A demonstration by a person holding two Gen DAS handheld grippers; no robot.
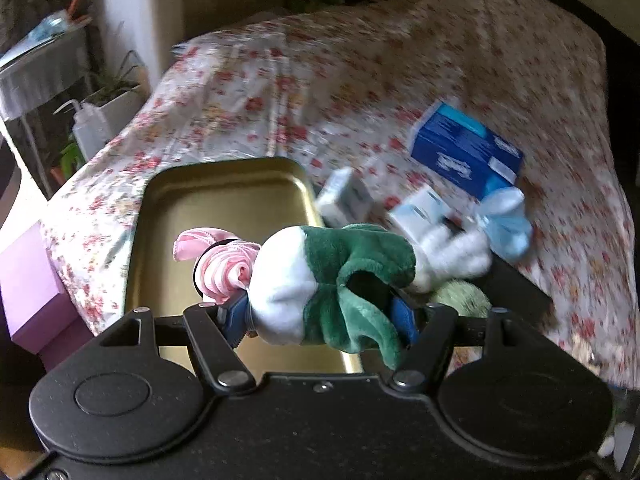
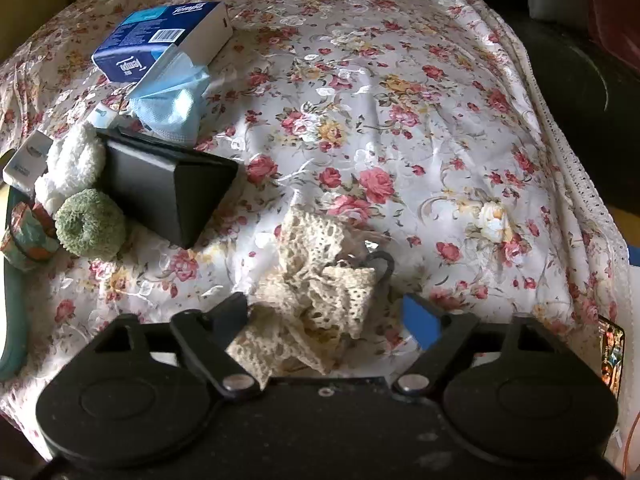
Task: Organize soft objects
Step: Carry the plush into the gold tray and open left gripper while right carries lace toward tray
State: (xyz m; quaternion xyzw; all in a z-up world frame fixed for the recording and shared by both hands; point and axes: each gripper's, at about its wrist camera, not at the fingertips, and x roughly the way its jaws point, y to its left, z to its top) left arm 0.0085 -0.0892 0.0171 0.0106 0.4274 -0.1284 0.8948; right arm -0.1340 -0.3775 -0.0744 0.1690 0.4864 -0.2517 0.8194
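My left gripper (image 1: 320,320) is shut on a green and white plush cloth (image 1: 332,280) and holds it over the near edge of a gold metal tray (image 1: 224,196). A pink and white scrunchie (image 1: 224,268) shows in the tray just beyond the left finger. My right gripper (image 2: 332,320) is open, its fingers on either side of a cream lace cloth (image 2: 316,280) lying on the flowered tablecloth (image 2: 400,120). A green scrunchie (image 2: 90,224), a white fluffy scrunchie (image 2: 76,160) and a blue face mask (image 2: 172,100) lie at the left.
A black triangular box (image 2: 168,188) and a blue tissue box (image 2: 160,40) sit at the left of the table. Small white boxes (image 1: 348,200) lie beside the tray. A patterned fabric roll (image 2: 28,236) is at the far left. A purple box (image 1: 28,284) stands off the table.
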